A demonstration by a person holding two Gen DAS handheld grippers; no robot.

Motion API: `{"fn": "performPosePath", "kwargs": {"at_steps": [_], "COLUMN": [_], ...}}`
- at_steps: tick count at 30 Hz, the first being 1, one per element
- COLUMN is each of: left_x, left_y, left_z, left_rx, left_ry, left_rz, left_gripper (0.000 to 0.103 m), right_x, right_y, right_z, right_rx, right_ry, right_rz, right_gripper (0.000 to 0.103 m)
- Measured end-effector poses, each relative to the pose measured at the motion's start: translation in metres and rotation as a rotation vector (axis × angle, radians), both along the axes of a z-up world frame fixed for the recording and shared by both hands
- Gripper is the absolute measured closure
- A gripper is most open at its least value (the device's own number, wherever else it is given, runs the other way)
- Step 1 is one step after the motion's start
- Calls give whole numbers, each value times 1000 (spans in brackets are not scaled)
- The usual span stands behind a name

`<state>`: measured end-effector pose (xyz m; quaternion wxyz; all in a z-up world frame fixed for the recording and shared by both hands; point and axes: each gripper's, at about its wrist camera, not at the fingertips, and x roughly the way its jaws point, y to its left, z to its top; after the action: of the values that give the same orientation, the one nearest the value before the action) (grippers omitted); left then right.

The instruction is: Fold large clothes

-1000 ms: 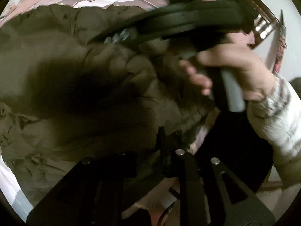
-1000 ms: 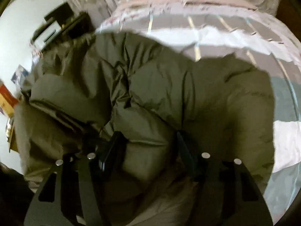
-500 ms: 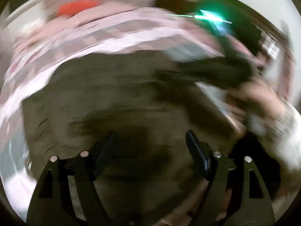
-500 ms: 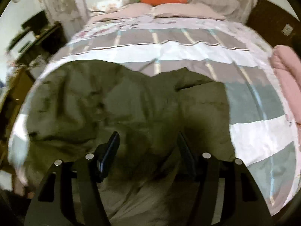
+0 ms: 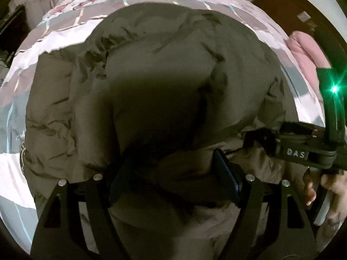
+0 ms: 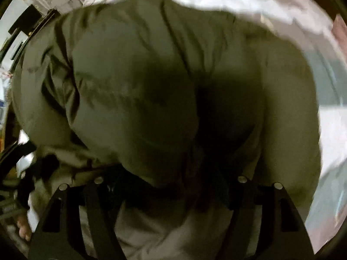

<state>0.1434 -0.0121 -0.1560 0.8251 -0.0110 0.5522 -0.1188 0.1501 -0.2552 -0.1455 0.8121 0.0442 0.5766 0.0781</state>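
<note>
A puffy olive-green jacket [image 5: 164, 82] lies bunched in folds on a striped quilt. My left gripper [image 5: 171, 170] points steeply down over the jacket's near edge. Its jaws stand wide open, with padded fabric beneath and between them and the pads not pressing on it. In the right wrist view the jacket [image 6: 151, 75] fills the picture. My right gripper [image 6: 171, 187] is low on it, its jaws opening around a bulge of fabric. In the left wrist view the right gripper [image 5: 258, 139] comes in from the right, held by a hand [image 5: 325, 186].
The bed's quilt [image 5: 54, 39] has pink, grey and white stripes. A pink cushion [image 5: 308, 52] lies at its right side. Dark furniture [image 6: 26, 28] stands beyond the bed's left edge. A hand [image 6: 21, 227] shows at the lower left of the right wrist view.
My left gripper let go of the jacket's edge, opened wide and swung over the folded jacket. My right gripper sank closer onto the jacket, and its jaws spread a little.
</note>
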Motion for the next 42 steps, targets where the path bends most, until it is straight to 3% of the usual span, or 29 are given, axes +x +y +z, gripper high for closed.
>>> {"fn": "performPosePath", "kwargs": {"at_steps": [5, 9, 12, 16, 19, 21, 28, 32, 37, 42], "left_x": [34, 45, 35, -2, -18, -22, -19, -21, -23, -14], "left_y": [-4, 3, 6, 11, 14, 13, -3, -11, -15, -12], "left_z": [5, 5, 21, 57, 75, 76, 62, 55, 53, 35], "left_rx": [13, 2, -27, 49, 66, 88, 218, 285, 322, 380], "left_ry": [-94, -88, -97, -238, -305, -314, -329, -346, -353, -290], "left_rz": [79, 117, 111, 88, 80, 74, 25, -5, -28, -24], "left_gripper": [25, 24, 23, 8, 5, 4, 4, 4, 4, 4], "right_x": [34, 39, 32, -4, -26, -35, -35, -22, -15, -19], "right_y": [11, 10, 0, -2, -6, -6, 17, 20, 30, 36], "right_z": [18, 14, 38, 79, 88, 85, 38, 9, -21, -13], "right_rx": [-91, -63, -42, -43, -5, 33, -64, -66, -134, -156], "right_ry": [-196, -146, -170, -235, -205, -186, -108, -55, -63, -52], "right_rz": [-3, -34, -43, -41, -55, -43, 16, 8, 11, 2], "right_gripper": [33, 29, 29, 24, 17, 17, 17, 17, 2, 1]}}
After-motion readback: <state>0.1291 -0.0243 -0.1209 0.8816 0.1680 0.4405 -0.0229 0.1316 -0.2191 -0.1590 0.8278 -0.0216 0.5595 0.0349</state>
